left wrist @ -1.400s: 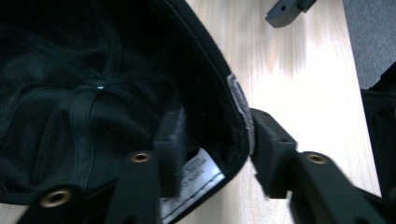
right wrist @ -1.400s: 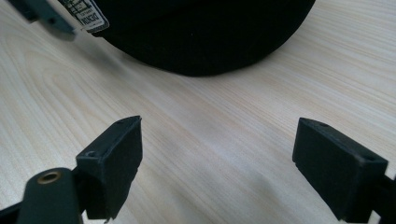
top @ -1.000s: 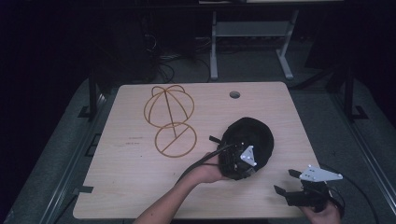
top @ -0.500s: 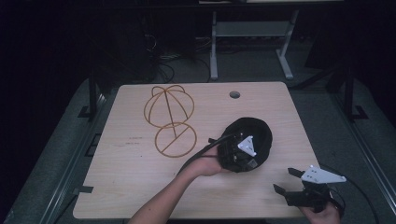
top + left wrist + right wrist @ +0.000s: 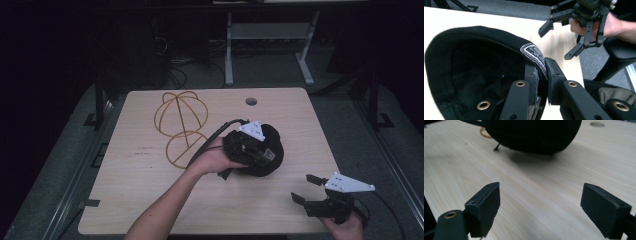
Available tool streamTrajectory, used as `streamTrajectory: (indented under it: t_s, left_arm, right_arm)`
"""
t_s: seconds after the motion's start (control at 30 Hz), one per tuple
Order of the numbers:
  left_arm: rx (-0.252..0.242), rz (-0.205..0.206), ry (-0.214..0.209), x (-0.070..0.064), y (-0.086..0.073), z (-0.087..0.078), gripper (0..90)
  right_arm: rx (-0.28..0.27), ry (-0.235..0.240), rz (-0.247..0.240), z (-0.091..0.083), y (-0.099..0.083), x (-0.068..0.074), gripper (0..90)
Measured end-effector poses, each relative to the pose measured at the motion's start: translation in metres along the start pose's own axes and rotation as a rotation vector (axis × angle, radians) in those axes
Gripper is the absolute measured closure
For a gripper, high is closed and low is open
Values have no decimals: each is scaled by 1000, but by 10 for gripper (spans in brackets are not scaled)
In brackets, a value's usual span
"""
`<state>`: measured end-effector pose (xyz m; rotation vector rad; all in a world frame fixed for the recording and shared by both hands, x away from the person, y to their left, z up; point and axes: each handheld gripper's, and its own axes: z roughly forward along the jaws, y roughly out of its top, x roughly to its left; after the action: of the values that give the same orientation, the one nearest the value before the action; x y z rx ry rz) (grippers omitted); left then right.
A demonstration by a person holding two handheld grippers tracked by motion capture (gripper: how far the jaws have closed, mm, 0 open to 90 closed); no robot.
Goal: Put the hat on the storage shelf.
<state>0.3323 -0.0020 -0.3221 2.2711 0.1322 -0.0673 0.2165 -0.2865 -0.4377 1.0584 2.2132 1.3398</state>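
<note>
The left tool (image 5: 250,147) is clenched on the rim of the black cap (image 5: 272,150), its jaws pinching the hem just beside the sewn label (image 5: 534,53), one jaw inside the crown and one outside. The cap hangs from that grip, lifted off the worktop (image 5: 150,200); in the right tool's own view its crown floats above its shadow on the wood. The right tool (image 5: 306,189) is released, jaws wide apart, and sits low near the worktop's near edge, well apart from the cap and to the outer side of the left tool.

The work in hand looks like carrying the cap to the gold wire hat stand (image 5: 181,122), which lies on the far side of the left tool, away from the right one. To do this well, the single pinch should stay firm: the fabric is soft and the rim folds where it is gripped, so a slack hold could let it slide out. Since the cap sags from one point, its opening is not spread. The right tool would probably serve best by coming in to take the opposite rim, so the two stretch the opening before it goes over the dome of the stand. The stand is light wire and may tip or skid if the cap drags against it, so lowering from above is safer than pushing sideways.
</note>
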Motion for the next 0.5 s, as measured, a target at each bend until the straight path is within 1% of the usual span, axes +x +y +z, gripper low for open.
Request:
streamTrajectory:
  t_s: [0.03,0.07,0.17,0.2,0.23,0.33,0.43,0.47,0.5]
  left_arm:
    - [0,0,0,0,0,0,814]
    - [-19,-12,-11,0,1,-5,814]
    - [-25,-11,-17,1,3,-10,814]
    - [-28,-7,-19,0,5,-12,814]
    - [-27,-4,-19,0,7,-14,814]
    - [-46,8,-34,-4,13,-20,814]
    - [-57,11,-46,-6,16,-23,814]
    - [-58,23,-55,-8,19,-24,814]
    - [-58,23,-55,-8,19,-24,814]
  right_arm:
    - [0,0,0,0,0,0,156]
    - [-9,11,-7,1,4,1,155]
    - [-13,18,-14,3,8,1,156]
    - [-20,25,-21,5,13,1,156]
    - [-20,25,-21,5,13,1,156]
    - [-35,22,-39,8,22,0,156]
    - [-48,21,-44,10,26,-1,156]
    - [-53,18,-48,12,30,-2,156]
    - [-53,18,-48,12,30,-2,156]
